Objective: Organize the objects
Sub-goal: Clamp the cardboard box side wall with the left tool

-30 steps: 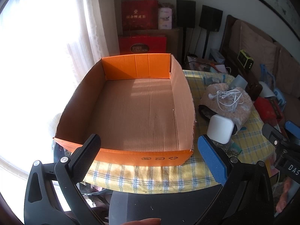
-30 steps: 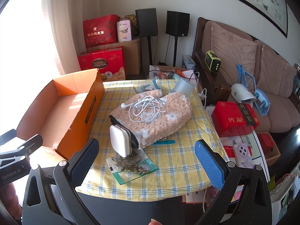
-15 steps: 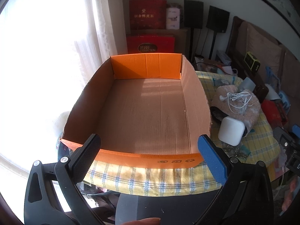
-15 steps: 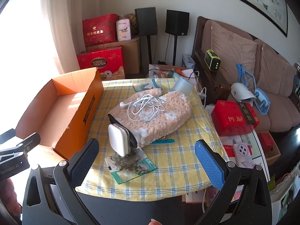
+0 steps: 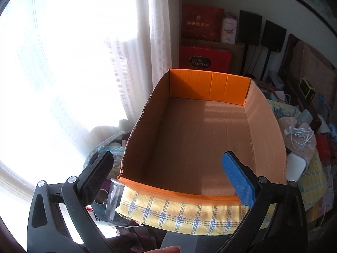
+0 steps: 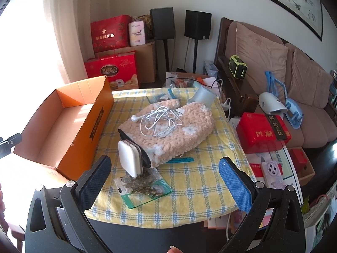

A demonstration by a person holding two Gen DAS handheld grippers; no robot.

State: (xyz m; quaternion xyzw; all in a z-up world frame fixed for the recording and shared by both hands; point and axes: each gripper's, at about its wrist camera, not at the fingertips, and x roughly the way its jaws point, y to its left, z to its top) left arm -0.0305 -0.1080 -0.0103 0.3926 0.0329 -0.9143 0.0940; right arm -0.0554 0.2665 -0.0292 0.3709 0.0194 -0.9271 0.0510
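An empty orange cardboard box [image 5: 210,139] stands on the left of the yellow checked tablecloth [image 6: 189,181]; it also shows in the right wrist view [image 6: 63,126]. My left gripper [image 5: 168,172] is open and empty at the box's near wall. My right gripper [image 6: 164,179] is open and empty, short of the table's front edge. On the cloth lie a fluffy peach pouch [image 6: 185,126] with tangled white earphones [image 6: 162,118] on top, a white charger [image 6: 129,158], a zip bag of dried bits [image 6: 143,187], a teal pen [image 6: 181,160] and a pale cup [image 6: 203,96].
A bright window and curtain [image 5: 137,42] are on the left. Red gift bags [image 6: 113,69] and two black speakers [image 6: 181,23] stand behind the table. A sofa [image 6: 273,67] and a red box [image 6: 261,130] are on the right. A clear jar [image 5: 113,198] sits below the table's left corner.
My left gripper has swung to the left, so the box and pouch slid right in its view and the window fills more. My right gripper has barely moved.
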